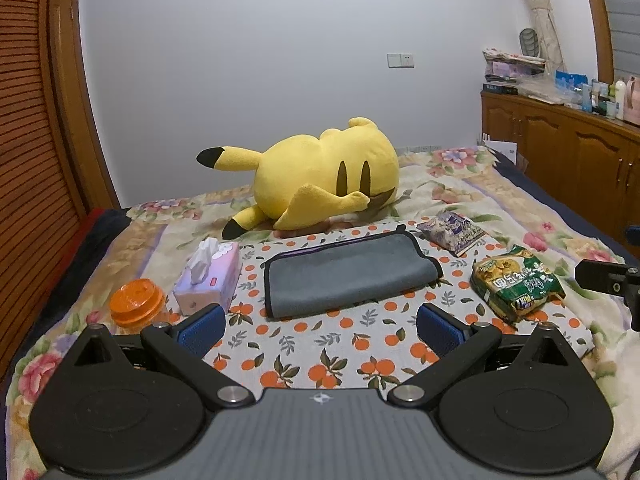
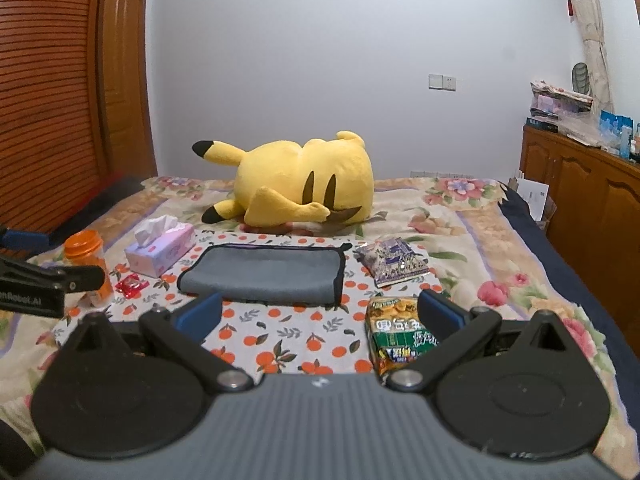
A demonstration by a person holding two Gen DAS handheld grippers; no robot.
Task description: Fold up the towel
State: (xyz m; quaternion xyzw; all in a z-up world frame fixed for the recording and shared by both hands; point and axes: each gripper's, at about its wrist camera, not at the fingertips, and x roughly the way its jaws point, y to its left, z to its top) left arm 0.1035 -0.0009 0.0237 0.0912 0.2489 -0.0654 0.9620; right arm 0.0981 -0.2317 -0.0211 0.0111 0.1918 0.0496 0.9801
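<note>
Bedroom with a pale wall and a floral bedspread; an orange-patterned cloth (image 1: 320, 344) lies over it. On this cloth rests a grey towel (image 1: 348, 276), black-edged and already doubled over, its fold facing the camera. Both grippers hover short of it, touching nothing: the left gripper (image 1: 320, 326) and the right gripper (image 2: 320, 318) each have jaws spread wide and empty. A tissue box (image 1: 208, 276) sits left of the towel and snack packets (image 1: 516, 282) right. For another fold, it seems best to pinch the two corners at one short end, lift evenly, and lay them squarely on the opposite edge.
</note>
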